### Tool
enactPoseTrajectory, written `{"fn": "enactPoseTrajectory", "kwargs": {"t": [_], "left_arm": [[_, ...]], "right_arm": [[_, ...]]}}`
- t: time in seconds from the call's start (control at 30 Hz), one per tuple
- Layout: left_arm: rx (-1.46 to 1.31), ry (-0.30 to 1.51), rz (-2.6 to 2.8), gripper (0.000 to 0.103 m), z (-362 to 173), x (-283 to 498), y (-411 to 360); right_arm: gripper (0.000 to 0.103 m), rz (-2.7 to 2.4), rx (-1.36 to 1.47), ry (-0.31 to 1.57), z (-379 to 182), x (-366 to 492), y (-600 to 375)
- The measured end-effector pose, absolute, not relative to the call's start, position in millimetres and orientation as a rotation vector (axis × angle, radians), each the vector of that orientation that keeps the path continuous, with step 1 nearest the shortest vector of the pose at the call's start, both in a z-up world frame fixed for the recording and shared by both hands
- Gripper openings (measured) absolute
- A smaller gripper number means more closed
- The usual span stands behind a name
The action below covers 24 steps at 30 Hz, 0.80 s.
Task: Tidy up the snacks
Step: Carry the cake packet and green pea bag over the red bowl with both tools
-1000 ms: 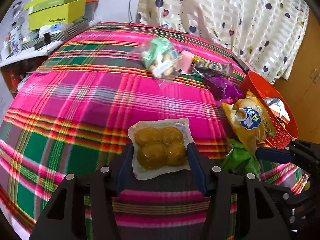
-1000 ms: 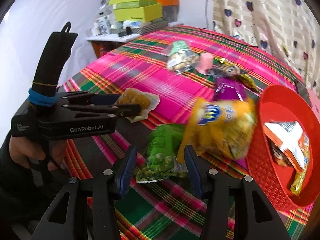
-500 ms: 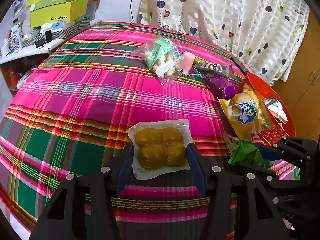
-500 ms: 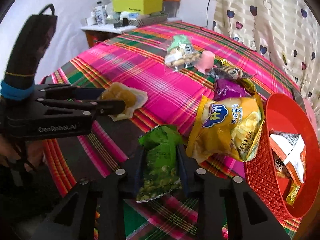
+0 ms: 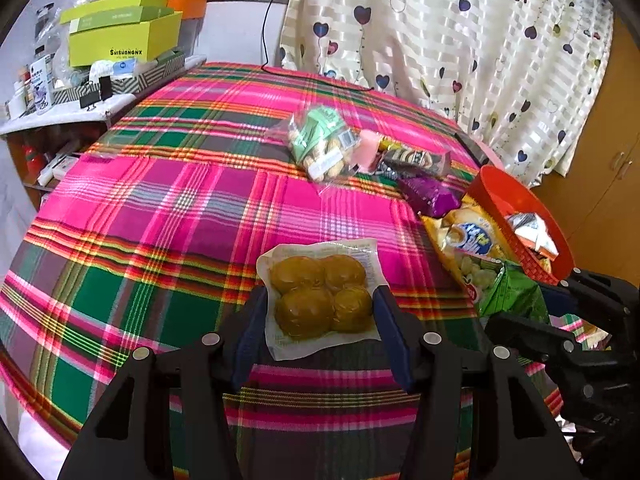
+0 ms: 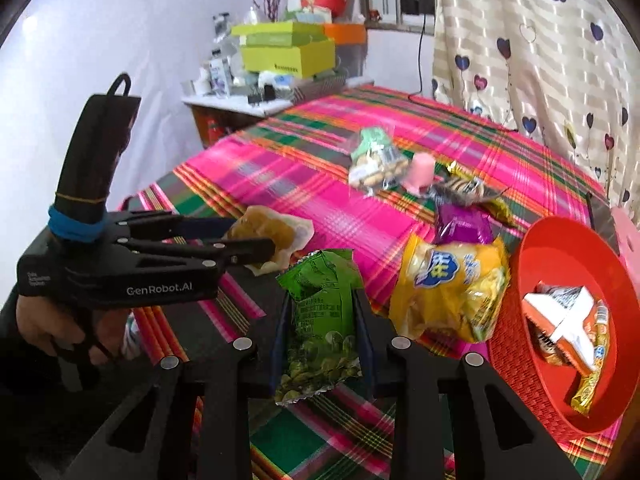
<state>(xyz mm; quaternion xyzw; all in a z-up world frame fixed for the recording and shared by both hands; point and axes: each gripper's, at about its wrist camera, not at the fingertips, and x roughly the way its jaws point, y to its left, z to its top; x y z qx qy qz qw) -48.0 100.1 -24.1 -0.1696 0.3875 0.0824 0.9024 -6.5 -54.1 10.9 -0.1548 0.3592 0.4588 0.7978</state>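
Crinkled green pea pkt [image 6: 320, 320] pinched in right claw [image 6: 322, 344], printed side up.

Both grippers are angled down over the bed. The left gripper [image 5: 320, 312] has its fingers [image 5: 250, 328] spread wide on either side of the pack of buns [image 5: 320, 296], pads right at the edges. A bare hand [image 6: 60, 332] grips its handle. The right gripper [image 6: 320, 336] is closed much narrower, fingers [image 6: 280, 340] pinching a green snack bag [image 6: 322, 320] that stands up between them.
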Motion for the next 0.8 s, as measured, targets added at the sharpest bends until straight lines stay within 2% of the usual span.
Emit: {"fn": "enactPoseTrajectory", "kwargs": {"t": [0.8], "left_arm": [[-0.275,0.741,-0.002,0.055,17.0,-11.3,33.1]], "right_arm": [[0.028,0.831,-0.189,0.678,51.0,16.0,-129.1]]}}
